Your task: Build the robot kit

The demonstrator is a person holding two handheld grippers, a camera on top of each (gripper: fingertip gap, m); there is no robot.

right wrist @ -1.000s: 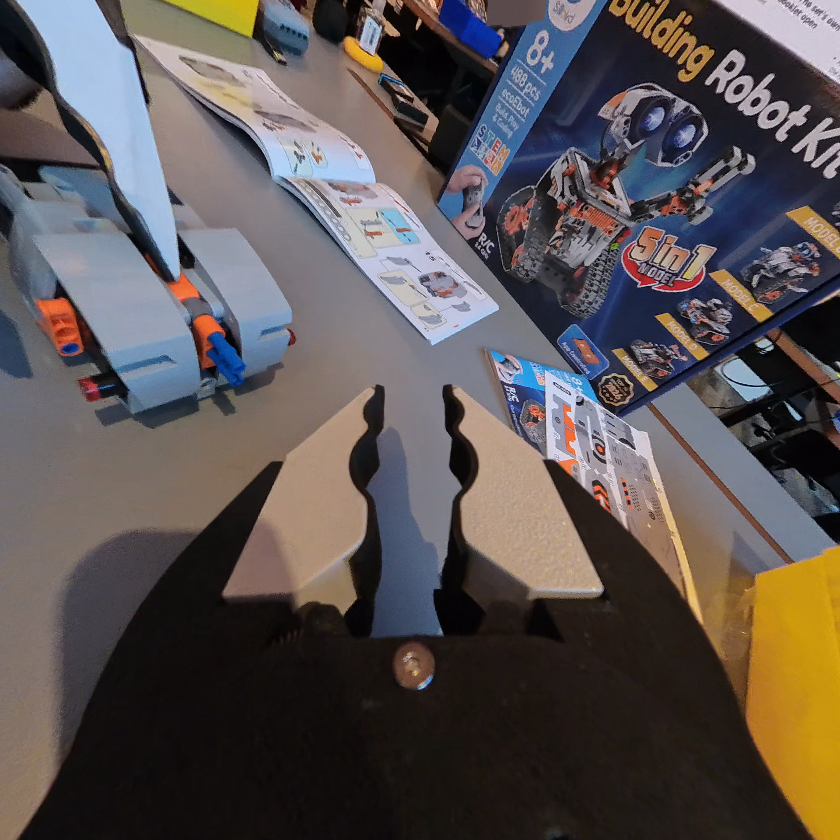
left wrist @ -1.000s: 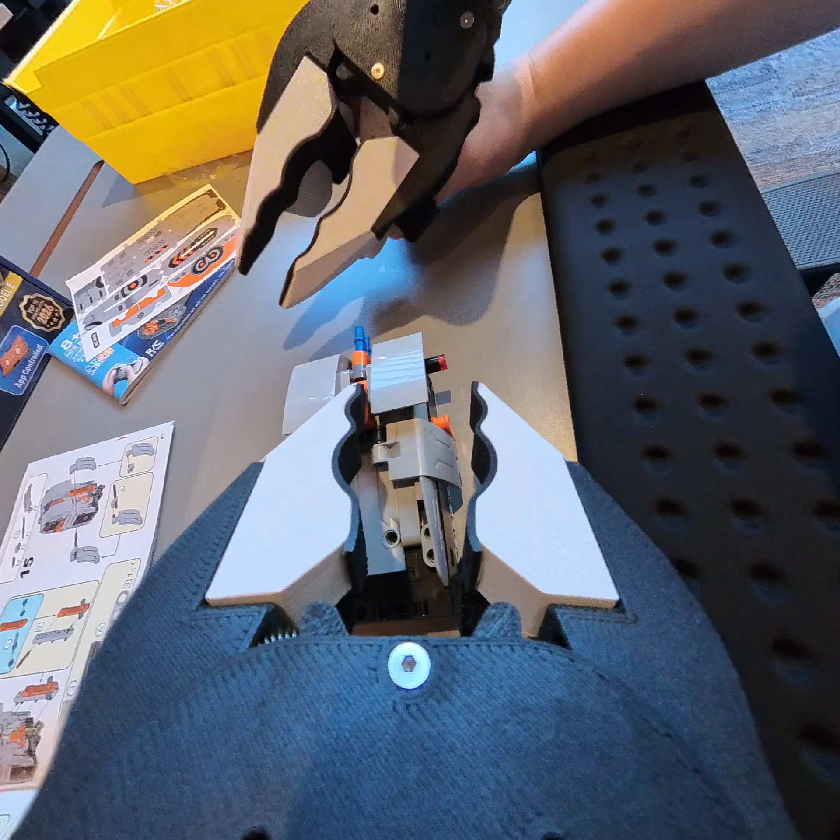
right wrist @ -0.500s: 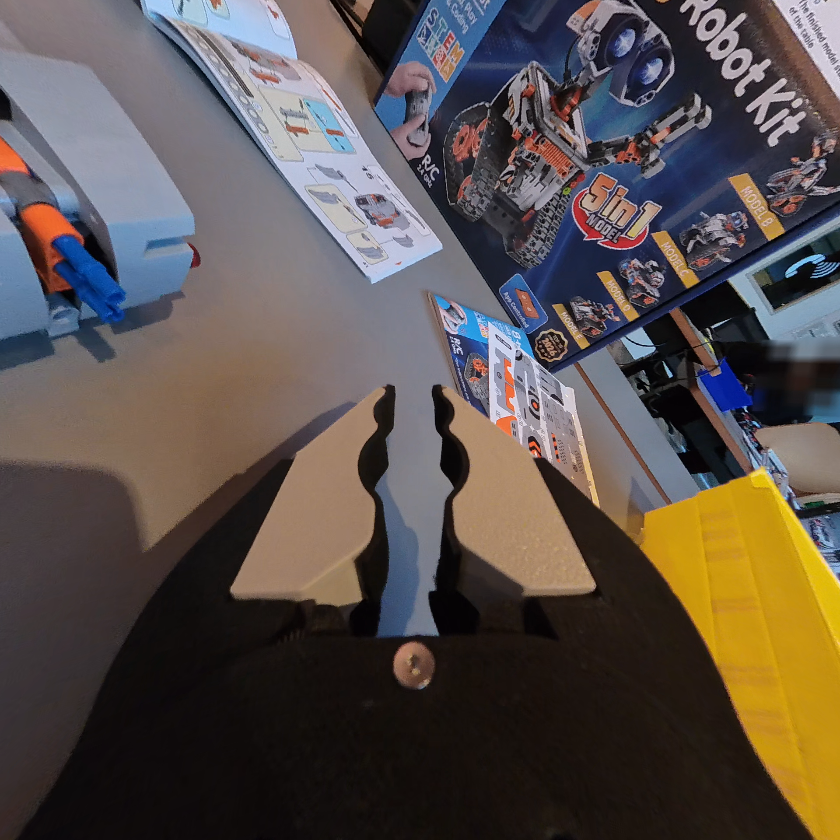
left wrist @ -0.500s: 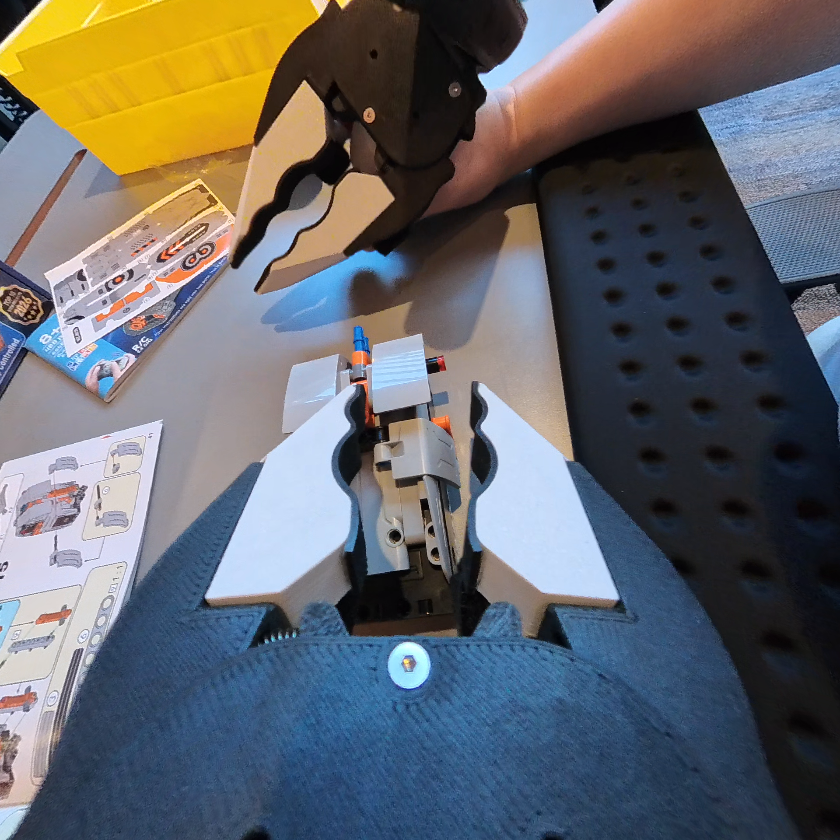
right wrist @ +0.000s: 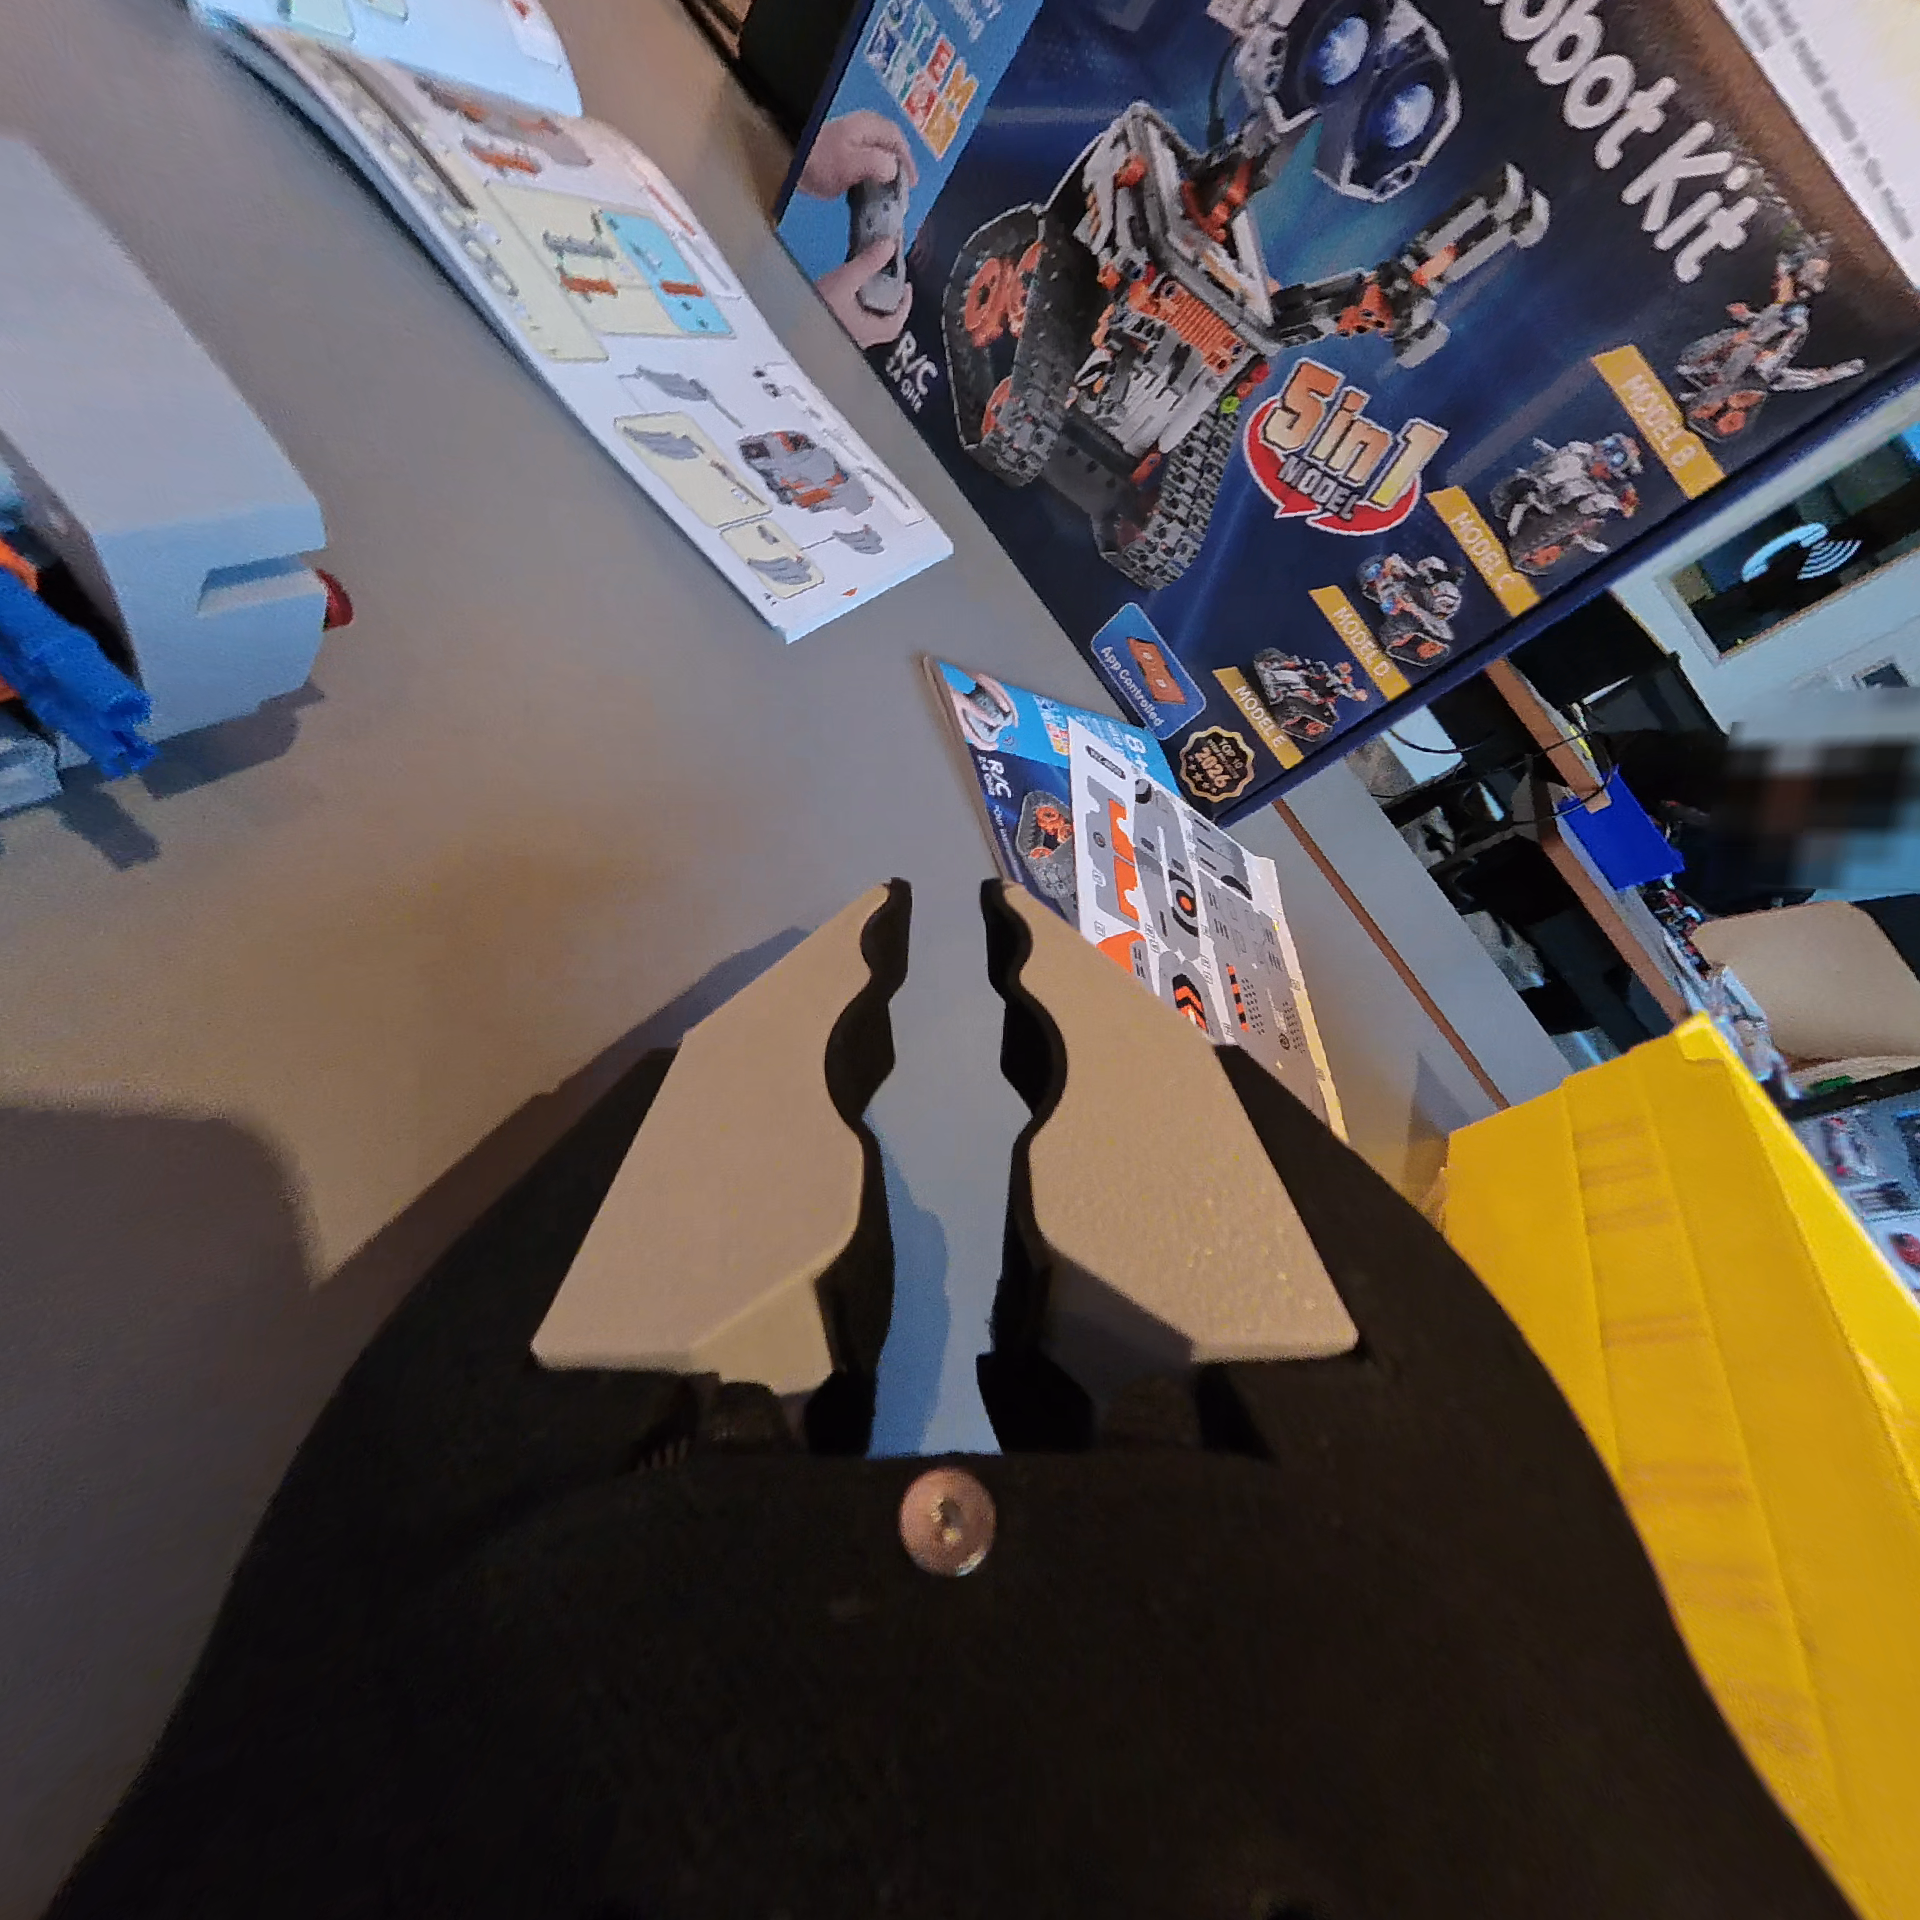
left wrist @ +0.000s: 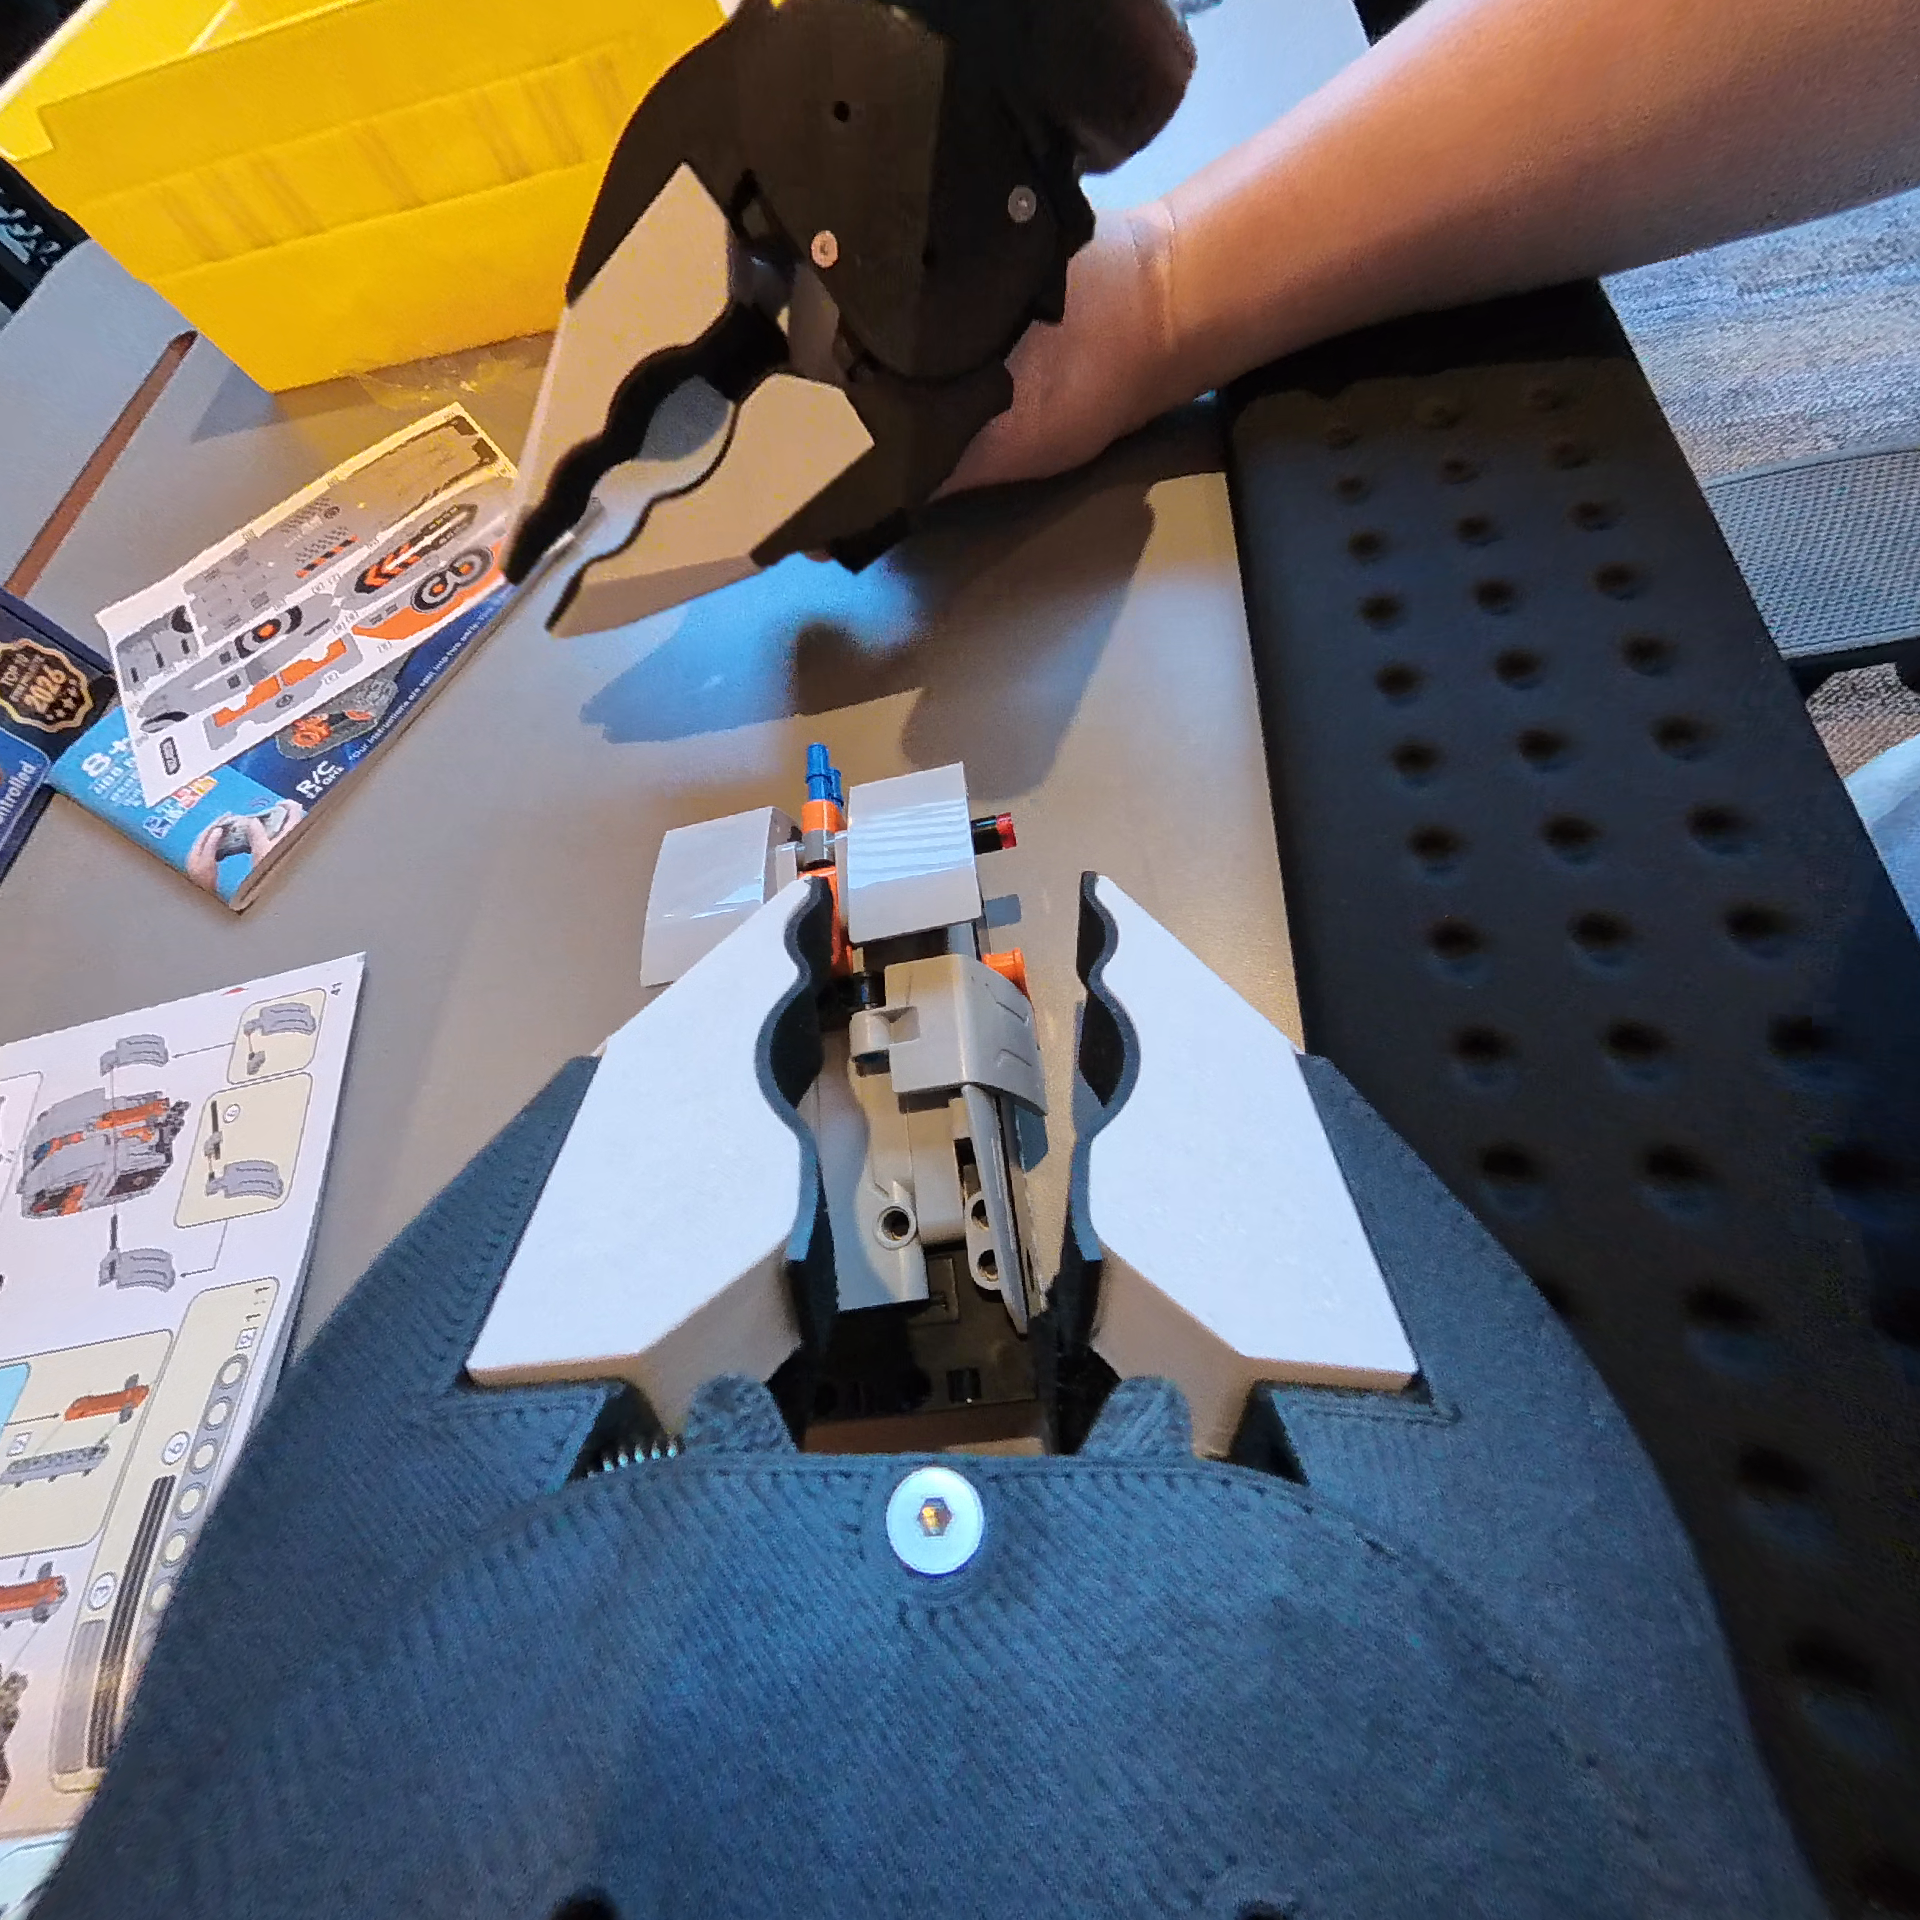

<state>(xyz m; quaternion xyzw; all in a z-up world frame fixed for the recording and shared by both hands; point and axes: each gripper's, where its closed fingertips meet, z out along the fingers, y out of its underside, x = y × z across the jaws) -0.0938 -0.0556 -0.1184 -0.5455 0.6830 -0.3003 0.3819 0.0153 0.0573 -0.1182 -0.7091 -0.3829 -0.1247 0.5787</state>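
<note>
Brick model [left wrist: 914,997], right claw [right wrist: 945,904] now farther

A grey desk [left wrist: 436,831] fills the room's foreground, a black perforated panel [left wrist: 1558,831] along its edge, grey carpet [left wrist: 1766,312] beyond, under warm, dim light.

Cluttered workshop: parts bins [right wrist: 1704,1351], benches.
</note>
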